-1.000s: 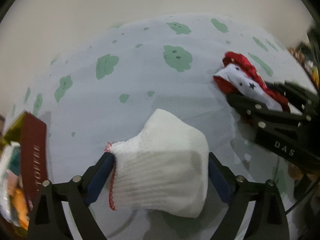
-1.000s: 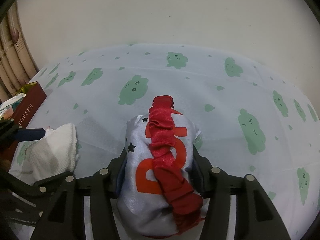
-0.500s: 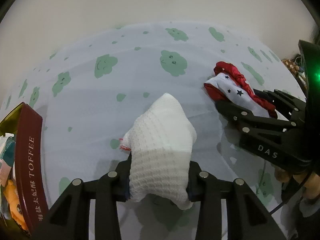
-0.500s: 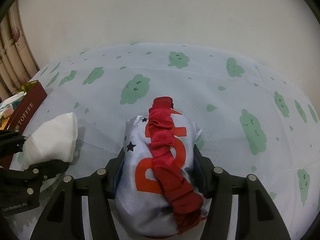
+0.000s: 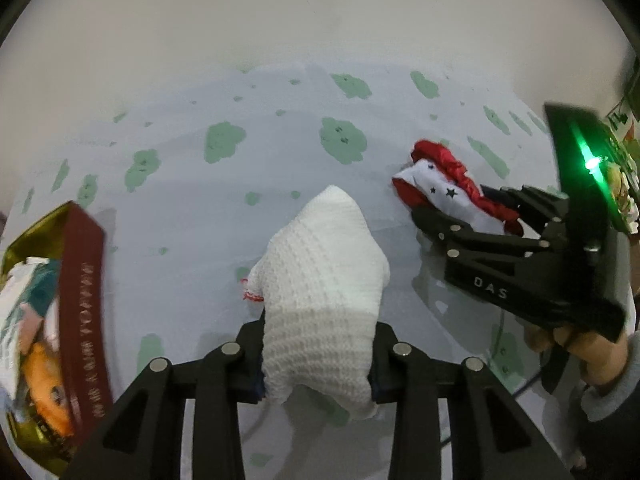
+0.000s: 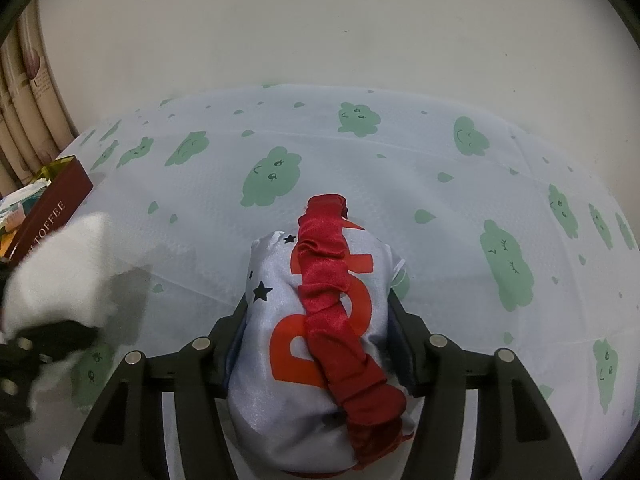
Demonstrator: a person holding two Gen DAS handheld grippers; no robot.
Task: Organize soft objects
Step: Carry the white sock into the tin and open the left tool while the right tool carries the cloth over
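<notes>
My left gripper is shut on a white knitted cloth with a red-stitched edge and holds it above the table. The cloth also shows blurred at the left of the right wrist view. My right gripper is shut on a silvery-white satin bundle with black stars, orange letters and a red ruffled band. That bundle and the right gripper show at the right of the left wrist view.
A dark red toffee box with packets inside stands at the table's left; it shows in the right wrist view too. The tablecloth is pale with green cloud prints. A wall is behind, curtains at far left.
My left gripper closed on the white cloth and lifted it up from the table. The right gripper kept its hold on the satin bundle and barely moved.
</notes>
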